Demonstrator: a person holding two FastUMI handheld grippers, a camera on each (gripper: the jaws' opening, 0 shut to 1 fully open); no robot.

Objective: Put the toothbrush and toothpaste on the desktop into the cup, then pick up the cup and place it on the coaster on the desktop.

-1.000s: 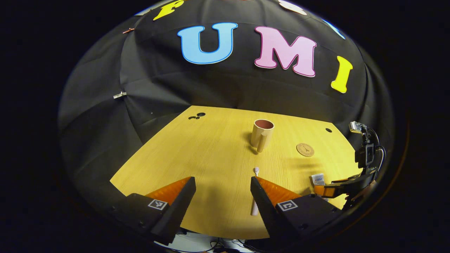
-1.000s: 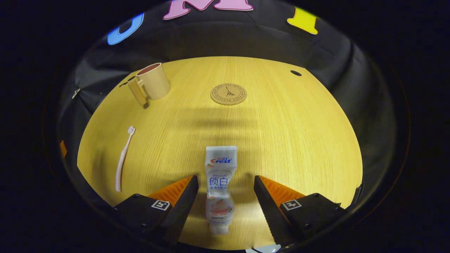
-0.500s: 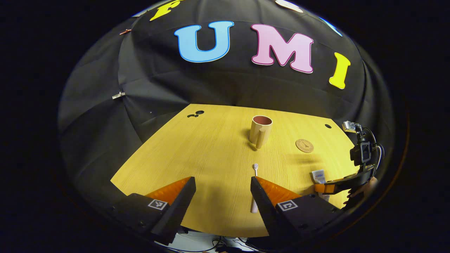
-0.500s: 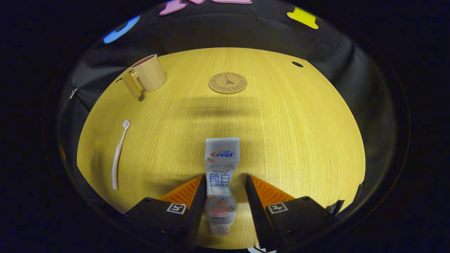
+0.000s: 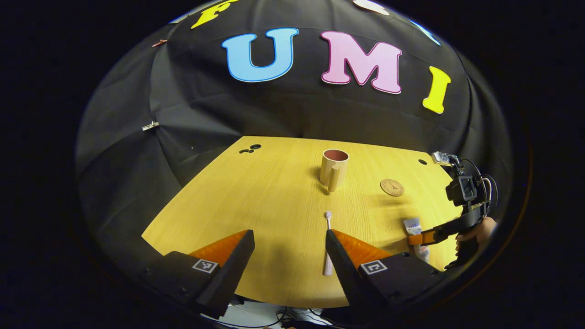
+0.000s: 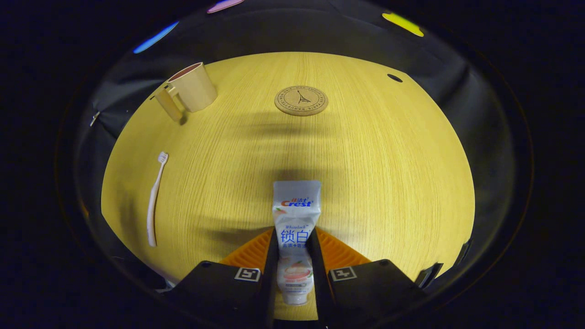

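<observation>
My right gripper (image 6: pixel 293 246) is shut on the white toothpaste tube (image 6: pixel 296 214), both fingers pressing its sides low over the yellow wooden desktop (image 6: pixel 388 151). The tube's flat end points away from me. A pale toothbrush (image 6: pixel 154 201) lies on the desk at left, bristles away. The beige cup (image 6: pixel 189 89) with a handle stands upright at the far left, and the round cork coaster (image 6: pixel 301 100) lies straight ahead. My left gripper (image 5: pixel 288 256) hovers open above the desk's near edge, the toothbrush (image 5: pixel 327 237) just inside its right finger. In the left gripper view the cup (image 5: pixel 333 168), the coaster (image 5: pixel 392 187) and the right gripper (image 5: pixel 422 238) with the tube (image 5: pixel 413 226) also show.
Small round holes (image 5: pixel 250 148) are cut in the desktop's far left corner, and one more (image 6: pixel 394 77) at the far right. A hand (image 5: pixel 475 230) holds the right gripper at the desk's right edge. Black cloth walls the booth on all sides.
My right gripper's fingers have closed from wide apart onto the toothpaste tube. My left gripper stayed open and drifted back slightly.
</observation>
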